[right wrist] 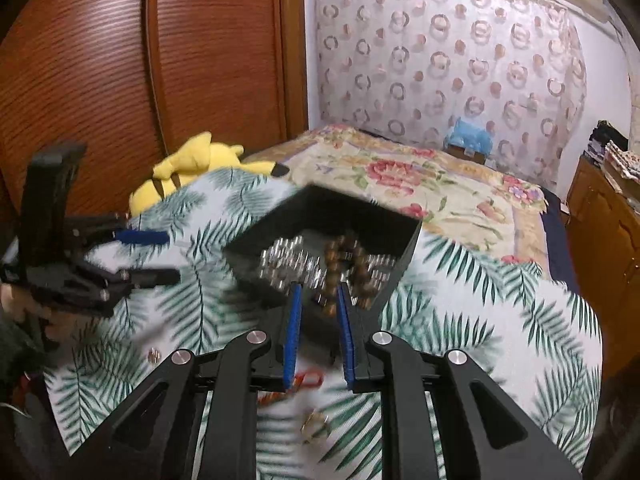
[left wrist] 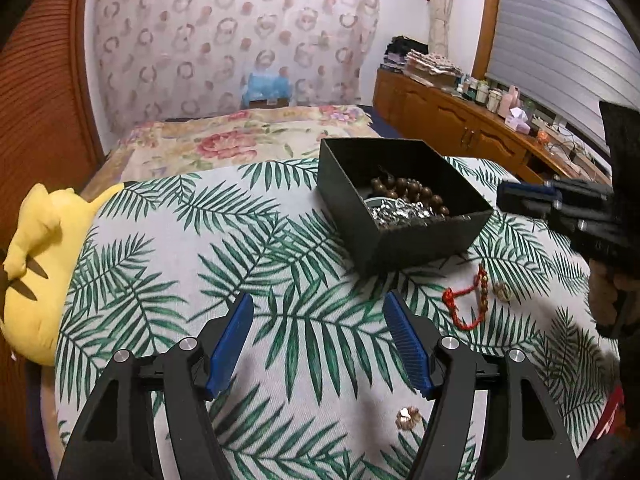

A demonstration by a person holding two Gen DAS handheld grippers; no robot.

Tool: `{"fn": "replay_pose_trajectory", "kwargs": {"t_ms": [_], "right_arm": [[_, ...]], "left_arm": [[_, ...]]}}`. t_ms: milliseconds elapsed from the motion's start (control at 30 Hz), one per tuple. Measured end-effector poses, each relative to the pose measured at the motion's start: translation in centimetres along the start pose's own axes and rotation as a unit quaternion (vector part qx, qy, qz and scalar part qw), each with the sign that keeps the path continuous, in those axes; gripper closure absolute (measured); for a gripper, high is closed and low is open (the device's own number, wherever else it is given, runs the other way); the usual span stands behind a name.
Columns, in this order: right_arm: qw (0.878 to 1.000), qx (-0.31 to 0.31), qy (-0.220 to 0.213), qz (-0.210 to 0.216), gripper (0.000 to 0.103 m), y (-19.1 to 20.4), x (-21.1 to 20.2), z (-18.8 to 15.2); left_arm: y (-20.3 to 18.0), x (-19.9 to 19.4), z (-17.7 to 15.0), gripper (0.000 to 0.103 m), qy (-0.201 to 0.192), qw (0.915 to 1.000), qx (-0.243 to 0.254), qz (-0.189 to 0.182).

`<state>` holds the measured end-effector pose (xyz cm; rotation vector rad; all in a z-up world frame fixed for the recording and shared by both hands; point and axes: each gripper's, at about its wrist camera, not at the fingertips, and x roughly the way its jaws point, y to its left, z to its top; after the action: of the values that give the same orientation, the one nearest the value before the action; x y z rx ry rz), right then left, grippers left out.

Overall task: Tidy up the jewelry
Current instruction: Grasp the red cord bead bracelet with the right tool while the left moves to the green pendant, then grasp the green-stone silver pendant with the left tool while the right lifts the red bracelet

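Two claws work over a palm-leaf cloth [left wrist: 280, 216] spread on a bed. Left claw [left wrist: 318, 310], at the lower centre of the left wrist view, has its blue pads [left wrist: 232, 344] spread wide and nothing sits between them. It hovers above bare cloth. Just right of it, low in the frame, lies a small gold piece [left wrist: 407, 417]. Further up and right lie a red cord bracelet [left wrist: 466, 298] and, beside it, a small round gold item [left wrist: 502, 291].

Right claw [right wrist: 318, 300], at the centre of the right wrist view, has its pads [right wrist: 291, 336] close together with a narrow gap, widening slightly. No item is visibly pinched, though motion blur makes this hard to judge. Its tips point over the near wall of a black box [right wrist: 404, 264].

That box [left wrist: 404, 200] sits right of centre in the left view, holding brown wooden beads [left wrist: 412, 194] and silver jewelry [left wrist: 396, 212]. A yellow plush toy [left wrist: 36, 264] lies at the left edge.
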<state>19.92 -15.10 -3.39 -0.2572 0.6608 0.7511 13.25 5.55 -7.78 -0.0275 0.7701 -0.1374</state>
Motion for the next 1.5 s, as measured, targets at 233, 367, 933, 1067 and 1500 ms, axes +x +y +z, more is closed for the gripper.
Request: {"fn": "replay_pose_trajectory", "kwargs": {"t_ms": [233, 367, 933, 1067, 1500], "right_arm": [[0.999, 0.023, 0.036, 0.001, 0.074, 1.4, 1.0, -3.2], [0.998, 0.038, 0.053, -0.008, 0.067, 1.6, 1.8, -4.2], [0.996, 0.028, 0.077, -0.041, 0.095, 3.7, 3.4, -4.5], [0.997, 0.038, 0.05, -0.037, 0.095, 3.7, 0.9, -4.6], [0.998, 0.064, -0.013, -0.021, 0.095, 4.0, -6.5, -7.9]], "left_arm": [[-0.5, -1.5, -1.3, 0.026, -0.004, 1.0, 0.0, 0.001], [-0.7, -1.9, -2.2, 0.025, -0.002, 1.0, -0.004, -0.005], [-2.7, -3.9, -4.5, 0.025, -0.001, 0.9996, 0.011, -0.025], [-3.3, -4.2, -5.0, 0.025, 0.002, 0.9993, 0.014, -0.033], [-6.3, -4.8, -6.5, 0.029, 0.007, 0.998, 0.039, -0.049]]}}
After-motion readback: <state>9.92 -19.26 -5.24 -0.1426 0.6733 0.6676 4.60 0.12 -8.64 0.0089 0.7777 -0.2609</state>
